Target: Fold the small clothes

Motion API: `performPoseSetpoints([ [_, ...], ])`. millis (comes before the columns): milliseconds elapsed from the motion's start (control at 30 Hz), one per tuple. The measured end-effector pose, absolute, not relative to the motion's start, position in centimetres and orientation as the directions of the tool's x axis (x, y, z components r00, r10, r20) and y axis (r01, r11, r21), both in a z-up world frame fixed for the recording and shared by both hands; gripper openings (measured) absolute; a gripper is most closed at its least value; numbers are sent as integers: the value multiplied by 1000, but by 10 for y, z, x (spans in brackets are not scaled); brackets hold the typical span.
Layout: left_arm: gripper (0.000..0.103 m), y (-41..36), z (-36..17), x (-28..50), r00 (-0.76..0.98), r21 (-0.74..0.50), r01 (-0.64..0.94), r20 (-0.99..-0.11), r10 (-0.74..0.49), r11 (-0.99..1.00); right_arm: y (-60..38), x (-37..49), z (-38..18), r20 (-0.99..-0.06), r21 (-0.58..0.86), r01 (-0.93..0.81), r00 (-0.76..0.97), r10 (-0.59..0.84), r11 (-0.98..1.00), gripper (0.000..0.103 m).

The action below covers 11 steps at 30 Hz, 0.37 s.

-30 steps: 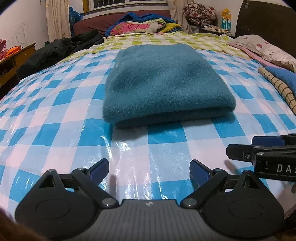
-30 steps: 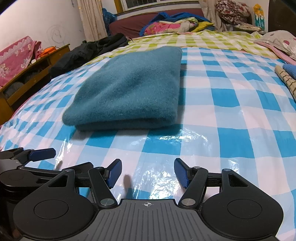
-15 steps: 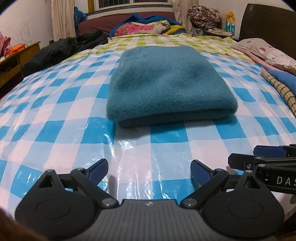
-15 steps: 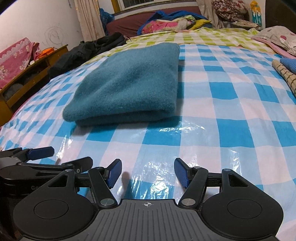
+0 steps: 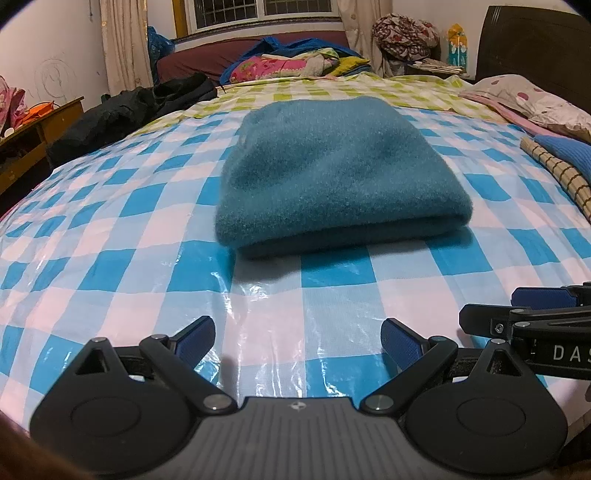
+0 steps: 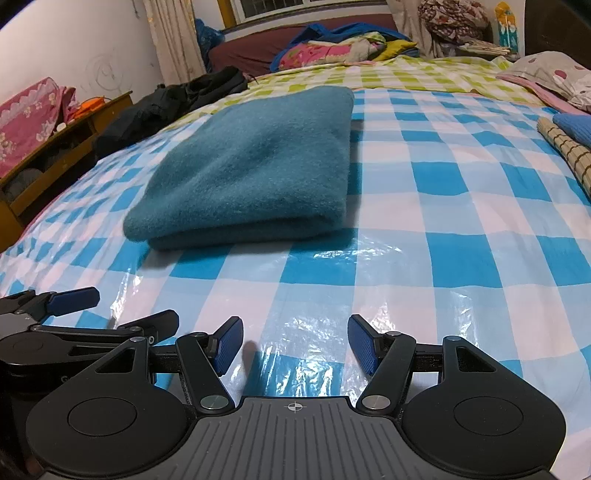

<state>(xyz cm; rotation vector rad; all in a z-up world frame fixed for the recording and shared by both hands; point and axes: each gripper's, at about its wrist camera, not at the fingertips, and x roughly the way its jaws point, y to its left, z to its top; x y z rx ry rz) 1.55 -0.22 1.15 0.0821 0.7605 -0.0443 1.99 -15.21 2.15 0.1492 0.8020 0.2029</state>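
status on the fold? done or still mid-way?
Looks done: the teal garment lies folded in a compact rectangle on the checkered sheet, its doubled edge facing the cameras. In hand: nothing; the left gripper and right gripper are both open, short of the garment, touching no cloth. Left: possibly a final tidy or moving on; a striped cloth lies at the right edge, state unclear.

barred window [image 5: 258, 13] above a checkered bed [image 5: 110, 240], wooden desk [image 6: 55, 147] beside.
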Motion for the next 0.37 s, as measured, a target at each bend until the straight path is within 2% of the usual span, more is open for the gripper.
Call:
performPoseSetpoints([
  [367,101,-4,11,16,716,57,69,-698,-9,996,-152,20,21,-696,209,-124,677,237,970,63],
])
